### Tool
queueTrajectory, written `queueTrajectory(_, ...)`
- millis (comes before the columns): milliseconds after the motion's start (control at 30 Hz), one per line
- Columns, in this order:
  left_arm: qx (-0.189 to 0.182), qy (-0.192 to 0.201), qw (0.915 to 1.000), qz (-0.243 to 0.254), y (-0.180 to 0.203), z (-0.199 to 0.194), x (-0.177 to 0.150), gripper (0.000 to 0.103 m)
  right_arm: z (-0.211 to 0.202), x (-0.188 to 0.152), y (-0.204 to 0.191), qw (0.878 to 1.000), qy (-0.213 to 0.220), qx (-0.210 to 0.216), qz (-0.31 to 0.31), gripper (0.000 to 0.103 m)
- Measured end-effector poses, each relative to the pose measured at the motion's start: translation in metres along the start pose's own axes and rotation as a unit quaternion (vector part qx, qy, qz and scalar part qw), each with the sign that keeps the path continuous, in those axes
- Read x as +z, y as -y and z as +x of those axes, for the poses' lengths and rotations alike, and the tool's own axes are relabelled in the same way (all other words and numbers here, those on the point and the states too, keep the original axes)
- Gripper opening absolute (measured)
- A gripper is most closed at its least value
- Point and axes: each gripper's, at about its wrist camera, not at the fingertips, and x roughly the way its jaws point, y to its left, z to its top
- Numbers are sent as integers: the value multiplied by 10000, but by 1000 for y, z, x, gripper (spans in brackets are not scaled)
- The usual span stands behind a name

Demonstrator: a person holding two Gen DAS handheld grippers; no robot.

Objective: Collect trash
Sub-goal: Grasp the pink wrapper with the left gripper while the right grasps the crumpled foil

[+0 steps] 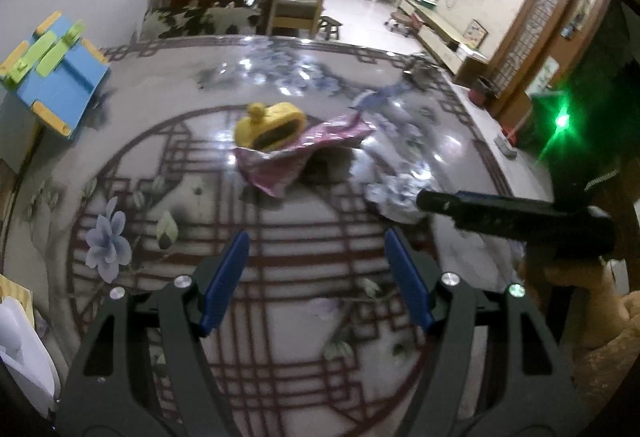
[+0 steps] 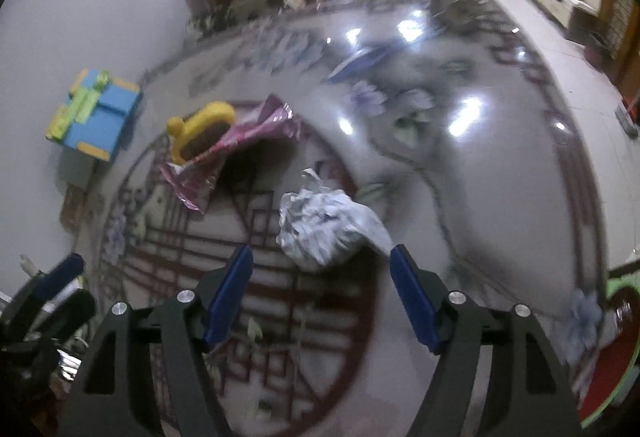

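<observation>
Crumpled paper wad (image 2: 326, 227) lies just ahead of the empty, spread right tongs (image 2: 322, 293); straddle it squarely, then squeeze. Left tongs (image 1: 316, 277) also spread, empty.

Crumpled ball of white-and-blue paper (image 2: 324, 225), lying on the patterned bench (image 2: 500, 197), loosely wadded with one twisted tip sticking up. Well apart from it, a torn pink foil wrapper (image 2: 224, 157), flattened and creased, opened out, draped partly against a yellow toy (image 2: 200, 125) and touching it.
</observation>
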Motion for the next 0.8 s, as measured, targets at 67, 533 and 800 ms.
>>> queueTrajectory(67,48,-16,9999,-89,-9,7,4,68,16,4,-3,9998,-100,-70,-140,69)
queueTrajectory(533,41,-240,9961,843,12,96,53,68,-29,-28,52,9988,353,83,337,28)
queueTrajectory(800,234,-679,9933,910,13,160,64,47,-50,-58,77,9969,264,9,746,30)
